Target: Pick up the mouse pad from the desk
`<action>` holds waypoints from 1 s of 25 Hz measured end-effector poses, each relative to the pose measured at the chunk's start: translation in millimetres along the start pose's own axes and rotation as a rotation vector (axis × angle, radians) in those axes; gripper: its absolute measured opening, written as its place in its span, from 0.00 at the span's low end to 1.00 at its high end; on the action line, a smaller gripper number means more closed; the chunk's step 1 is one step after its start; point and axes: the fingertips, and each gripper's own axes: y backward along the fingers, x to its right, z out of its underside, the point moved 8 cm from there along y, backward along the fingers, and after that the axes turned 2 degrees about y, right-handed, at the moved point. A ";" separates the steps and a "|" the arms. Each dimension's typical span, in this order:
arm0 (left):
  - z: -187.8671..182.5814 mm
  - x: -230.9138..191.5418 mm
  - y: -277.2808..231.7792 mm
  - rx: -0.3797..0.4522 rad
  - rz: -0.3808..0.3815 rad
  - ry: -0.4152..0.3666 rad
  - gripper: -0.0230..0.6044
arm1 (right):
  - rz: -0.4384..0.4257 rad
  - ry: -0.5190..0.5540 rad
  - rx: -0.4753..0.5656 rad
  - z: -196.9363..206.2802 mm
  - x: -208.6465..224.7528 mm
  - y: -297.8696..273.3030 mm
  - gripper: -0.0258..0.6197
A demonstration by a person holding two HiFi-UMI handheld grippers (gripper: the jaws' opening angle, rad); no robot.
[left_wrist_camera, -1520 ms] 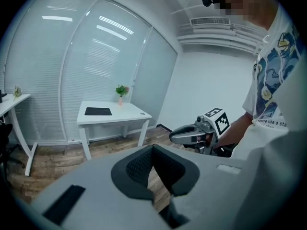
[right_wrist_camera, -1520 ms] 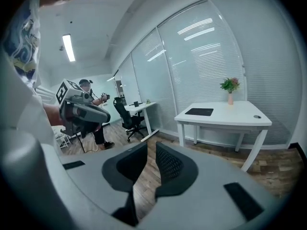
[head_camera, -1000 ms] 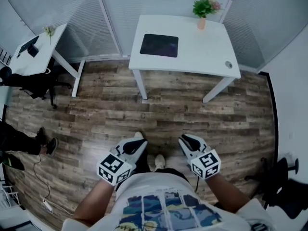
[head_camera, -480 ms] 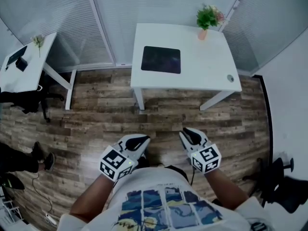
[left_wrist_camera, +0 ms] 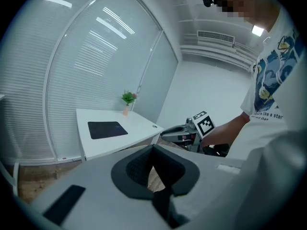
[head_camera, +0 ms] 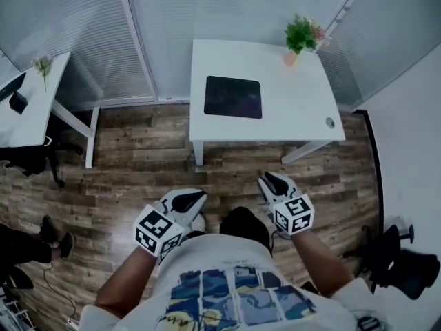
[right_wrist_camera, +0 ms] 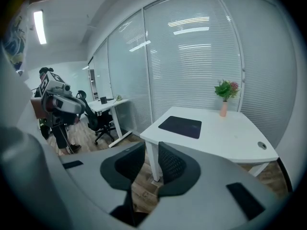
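Two grippers hang low in front of the person, above the wooden floor (head_camera: 138, 164) and well apart from the white desk (head_camera: 296, 95). The left gripper (head_camera: 200, 196) has its jaws drawn together at the tips, with nothing caught between them. The right gripper (head_camera: 267, 179) has its jaws apart and opening; only bare floor shows in the gap. The dark mouse pad (head_camera: 233, 96) lies flat on the desk's left half, near the front edge, untouched. A small potted plant (head_camera: 300, 38) stands at the desk's far right corner, well apart from the pad. Another white desk (head_camera: 27, 109) sits off to the left.
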 end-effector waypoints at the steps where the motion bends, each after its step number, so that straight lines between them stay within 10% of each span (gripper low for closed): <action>1: -2.7 -5.6 -1.7 0.005 -0.003 0.002 0.04 | 0.005 0.005 -0.002 -2.6 8.4 -8.0 0.18; 25: -118.7 -121.8 -135.2 0.027 -0.230 0.056 0.04 | -0.060 0.071 -0.135 -56.7 272.1 -263.8 0.21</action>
